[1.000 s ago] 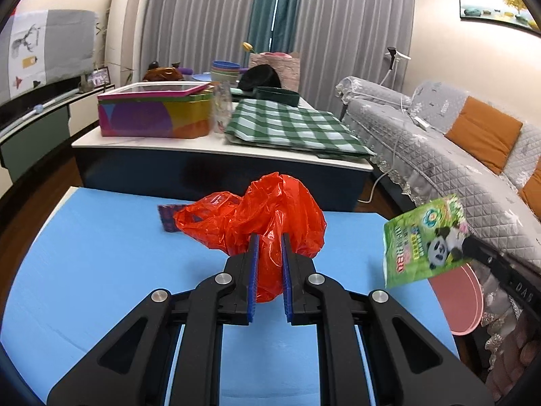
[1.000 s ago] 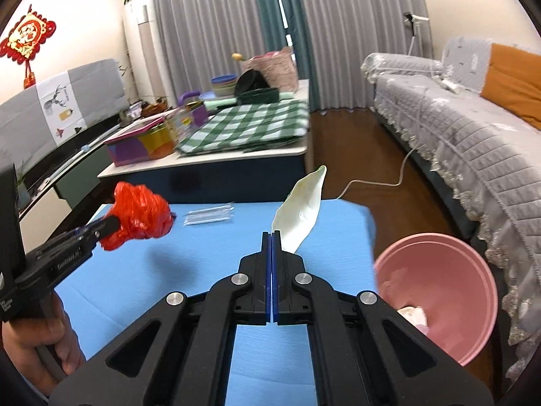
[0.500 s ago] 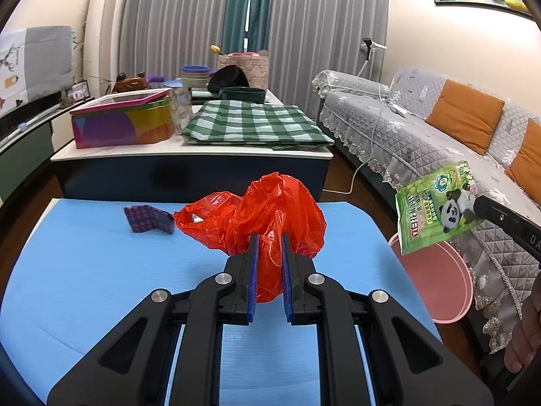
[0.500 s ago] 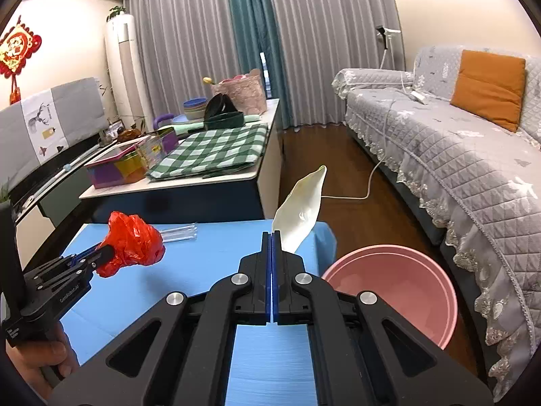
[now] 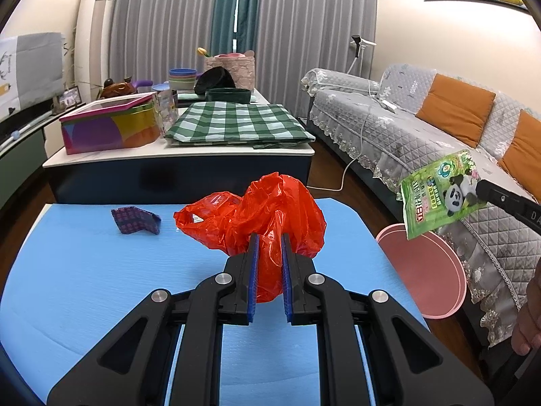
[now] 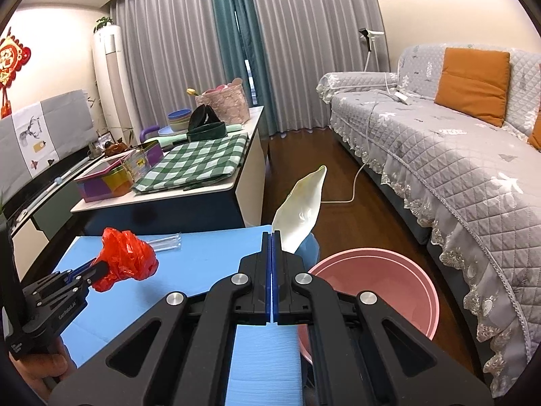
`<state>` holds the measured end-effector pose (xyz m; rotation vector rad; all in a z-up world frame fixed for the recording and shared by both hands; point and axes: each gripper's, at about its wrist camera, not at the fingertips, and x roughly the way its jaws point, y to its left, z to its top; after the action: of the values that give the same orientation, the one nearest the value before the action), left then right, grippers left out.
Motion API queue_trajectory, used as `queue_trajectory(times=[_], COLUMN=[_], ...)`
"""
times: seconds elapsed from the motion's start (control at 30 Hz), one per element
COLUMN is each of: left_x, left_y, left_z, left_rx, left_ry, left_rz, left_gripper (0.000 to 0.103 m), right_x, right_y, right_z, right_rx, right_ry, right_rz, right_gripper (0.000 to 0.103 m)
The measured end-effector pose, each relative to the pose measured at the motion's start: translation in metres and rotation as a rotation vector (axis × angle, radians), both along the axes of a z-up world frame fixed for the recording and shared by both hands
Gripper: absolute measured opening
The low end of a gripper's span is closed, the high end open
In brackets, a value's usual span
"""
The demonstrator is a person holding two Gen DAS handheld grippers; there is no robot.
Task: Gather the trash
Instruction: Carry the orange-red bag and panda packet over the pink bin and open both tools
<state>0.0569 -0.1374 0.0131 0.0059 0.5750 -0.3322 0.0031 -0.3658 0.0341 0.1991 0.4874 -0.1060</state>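
Red crumpled plastic bag (image 5: pixel 267 216): pinched between the blue pads (image 5: pixel 254 270) of left gripper (image 5: pixel 269 253), jaws drawn close on the bunched film, bulk ballooning ahead of and above the fingertips. Lifted clear of blue table mat (image 5: pixel 84 270); judged held high for carrying toward the bin, not for setting down.

Green panda snack packet (image 5: pixel 439 196): clamped by one edge in right gripper (image 6: pixel 271 247), jaws pressed fully together on the thin foil. Printed face toward the left camera, pale inner face (image 6: pixel 301 209) toward the right camera, standing up and forward of the fingertips. Edge grip judged suited to a flat, limp wrapper that drops free once released.

Pink bin (image 6: pixel 372 287): on the floor, just beyond the mat's right edge, below and right of the right gripper's tips; well right of the left gripper. Packet nearly above the near rim.

Purple checked wrapper (image 5: pixel 135 220): lying on the mat, ahead and left of the left gripper, not yet collected.

Clear plastic strip (image 6: pixel 165 240): on the mat's far edge, just beyond the red bag.
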Motion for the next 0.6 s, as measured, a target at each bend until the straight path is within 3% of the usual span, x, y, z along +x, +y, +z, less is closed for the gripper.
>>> queue_trajectory(times=[0.6], left_x=[-0.002], left_y=[-0.008], left_z=[-0.001], left_rx=[-0.006], left_ry=[0.005], left_rz=[-0.024], left_gripper=[0.012], right_x=[-0.002], right_y=[-0.032], right_z=[0.015], right_rx=[-0.030], right_ry=[0.001], right_rz=[-0.084], right_gripper=[0.000])
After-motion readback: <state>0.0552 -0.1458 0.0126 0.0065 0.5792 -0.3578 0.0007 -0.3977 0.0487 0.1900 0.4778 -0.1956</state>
